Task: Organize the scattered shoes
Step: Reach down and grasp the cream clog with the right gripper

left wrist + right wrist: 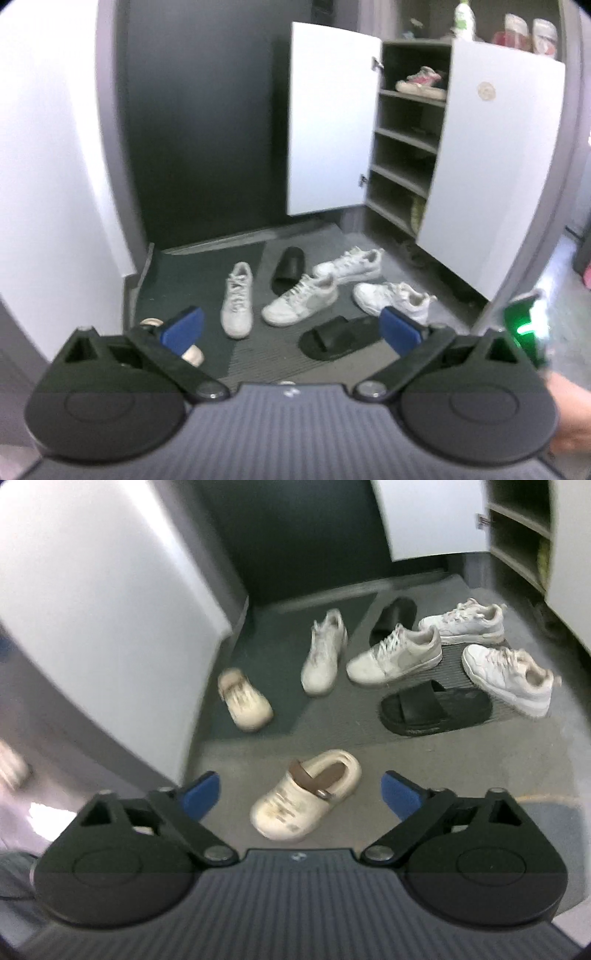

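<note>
Both hand-held grippers, left [291, 326] and right [301, 795], stand apart and empty, while a cream clog [306, 794] at lower centre, white sneakers [395, 655] and black slides [436, 710] remain strewn on the floor [332, 734], the open shoe cabinet [410, 140] at upper right holding only few shoes.

This is the entryway of a home. A dark door [199, 122] stands beside a shoe cabinet [406, 140] with 2 white doors open on its shelves, and sneakers [301, 301], slides [341, 338] and clogs [306, 794] lie scattered on the grey mat [258, 686] and floor.
</note>
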A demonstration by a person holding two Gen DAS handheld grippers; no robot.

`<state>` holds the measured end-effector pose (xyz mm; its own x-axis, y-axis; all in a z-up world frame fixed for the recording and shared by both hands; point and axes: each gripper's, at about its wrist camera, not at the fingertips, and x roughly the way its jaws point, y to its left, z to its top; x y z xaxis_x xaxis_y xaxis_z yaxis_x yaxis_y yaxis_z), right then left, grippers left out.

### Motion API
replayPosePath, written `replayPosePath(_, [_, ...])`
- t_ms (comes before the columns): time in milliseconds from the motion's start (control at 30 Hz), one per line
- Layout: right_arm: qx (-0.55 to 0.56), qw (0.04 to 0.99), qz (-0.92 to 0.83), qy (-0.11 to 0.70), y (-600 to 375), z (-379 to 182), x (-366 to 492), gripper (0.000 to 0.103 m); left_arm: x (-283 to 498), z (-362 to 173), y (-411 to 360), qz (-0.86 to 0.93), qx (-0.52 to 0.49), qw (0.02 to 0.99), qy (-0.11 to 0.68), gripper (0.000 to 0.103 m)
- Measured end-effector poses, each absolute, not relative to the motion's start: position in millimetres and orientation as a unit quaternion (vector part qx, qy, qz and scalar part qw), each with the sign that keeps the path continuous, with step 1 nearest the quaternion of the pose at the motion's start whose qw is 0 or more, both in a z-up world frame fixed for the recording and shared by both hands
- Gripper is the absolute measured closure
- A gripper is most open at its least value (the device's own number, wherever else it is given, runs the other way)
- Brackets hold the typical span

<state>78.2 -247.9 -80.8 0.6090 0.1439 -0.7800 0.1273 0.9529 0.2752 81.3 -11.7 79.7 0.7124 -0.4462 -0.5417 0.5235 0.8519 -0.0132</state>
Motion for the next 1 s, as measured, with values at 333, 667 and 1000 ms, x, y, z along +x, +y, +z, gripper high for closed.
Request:
replayPosePath(333, [0.012, 0.882, -0.020, 0.470, -174, -185, 236, 0.036, 98, 59, 27, -0.160, 0.010, 0.956, 0.244, 0.000])
replayPosePath(667, [0.237, 0.826, -0.082, 0.505, -211, -346, 262, 0.040, 132, 9, 34, -0.106, 0.063, 0.948, 0.294, 0.000])
replayPosePath(1000, [0.241, 0.817, 0.007, 0.524, -178, -361, 255, 0.047, 149, 9, 61, -0.078, -0.008, 0.932, 0.353, 0.000])
